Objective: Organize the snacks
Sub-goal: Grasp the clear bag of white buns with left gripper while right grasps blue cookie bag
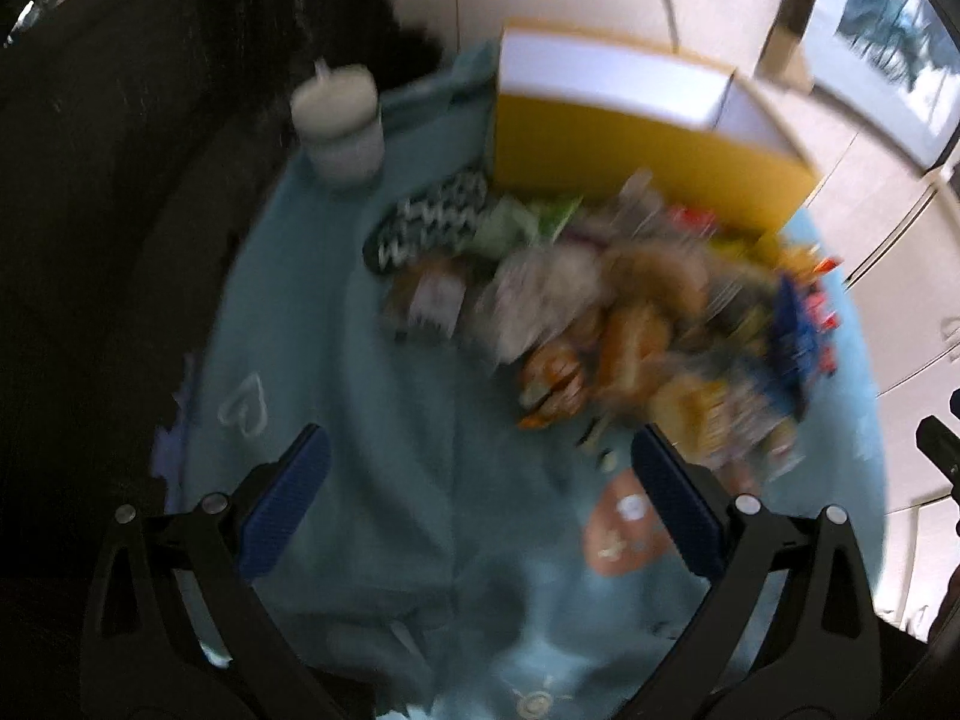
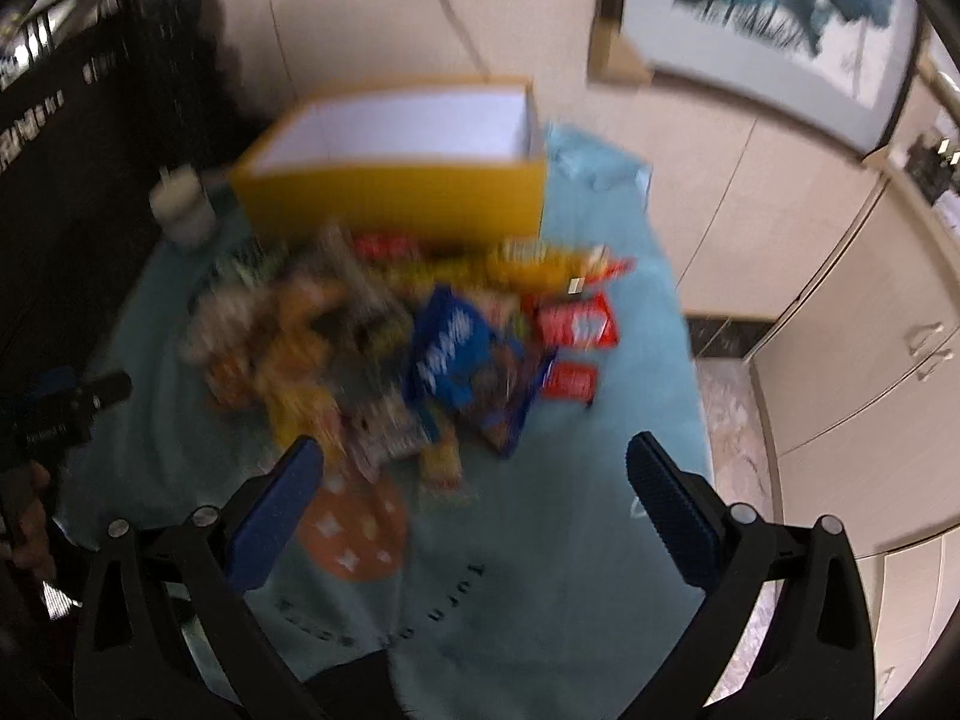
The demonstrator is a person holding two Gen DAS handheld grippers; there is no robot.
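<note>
A blurred heap of snack packets (image 1: 606, 312) lies on a light-blue cloth (image 1: 372, 456) in front of an open yellow box (image 1: 630, 150) with a white inside. In the right wrist view the same heap (image 2: 384, 348) holds a blue bag (image 2: 450, 354) and red packets (image 2: 576, 324), and the yellow box (image 2: 396, 192) stands behind it. My left gripper (image 1: 480, 456) hangs open above the cloth, its right finger at the heap's near edge. My right gripper (image 2: 474, 468) is open over the heap's near side, nothing between its fingers.
A white candle jar (image 1: 342, 126) stands left of the box. A black-and-white patterned pouch (image 1: 432, 222) lies beside the heap. Cream cabinets (image 2: 840, 324) and a framed picture (image 2: 780, 18) are on the right. A hand with the other gripper (image 2: 66, 402) shows at the left edge.
</note>
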